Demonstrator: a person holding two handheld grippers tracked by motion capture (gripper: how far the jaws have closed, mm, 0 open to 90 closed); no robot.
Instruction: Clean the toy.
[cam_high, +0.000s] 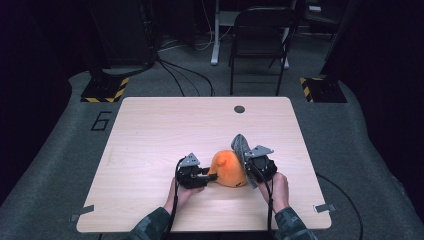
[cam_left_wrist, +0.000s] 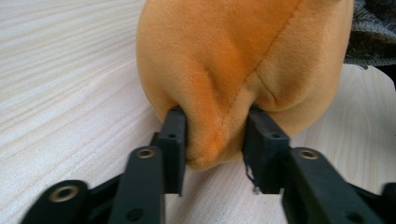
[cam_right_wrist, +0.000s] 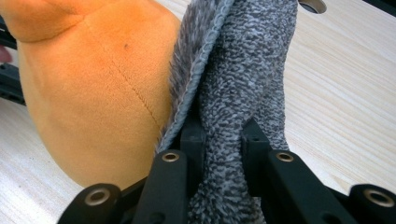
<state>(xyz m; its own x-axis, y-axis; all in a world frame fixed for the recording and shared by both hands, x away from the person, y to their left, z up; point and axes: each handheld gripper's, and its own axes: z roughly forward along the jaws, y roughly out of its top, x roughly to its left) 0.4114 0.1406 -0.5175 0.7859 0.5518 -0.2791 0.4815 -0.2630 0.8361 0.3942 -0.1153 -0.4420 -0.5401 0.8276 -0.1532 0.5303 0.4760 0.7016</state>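
Scene: a person sits at a pale wooden table (cam_high: 150, 130) with fine straight grain, a black two-jaw gripper in each hand.
Plush: a rounded orange plush (cam_high: 227, 169) lies on the table near its front edge, between the two grippers; soft short pile, stitched seams across its bulging surface.
Cloth: a grey cloth (cam_high: 241, 145) touches the plush's right side and rises to a point above it; nubbly, speckled dark and light, with a fluffy stitched edge.
Left gripper: the left gripper (cam_left_wrist: 214, 135) pinches a fold of the plush's lower end; its flat black pads dent the fabric on both sides.
Right gripper: the right gripper (cam_right_wrist: 222, 140) is pressed onto a twisted bunch of the cloth, the plush just beside it.
Hands: both rest low on the table; patterned dark sleeves enter from the near edge.
Table detail: a small round dark hole (cam_high: 239, 109) lies near the far edge.
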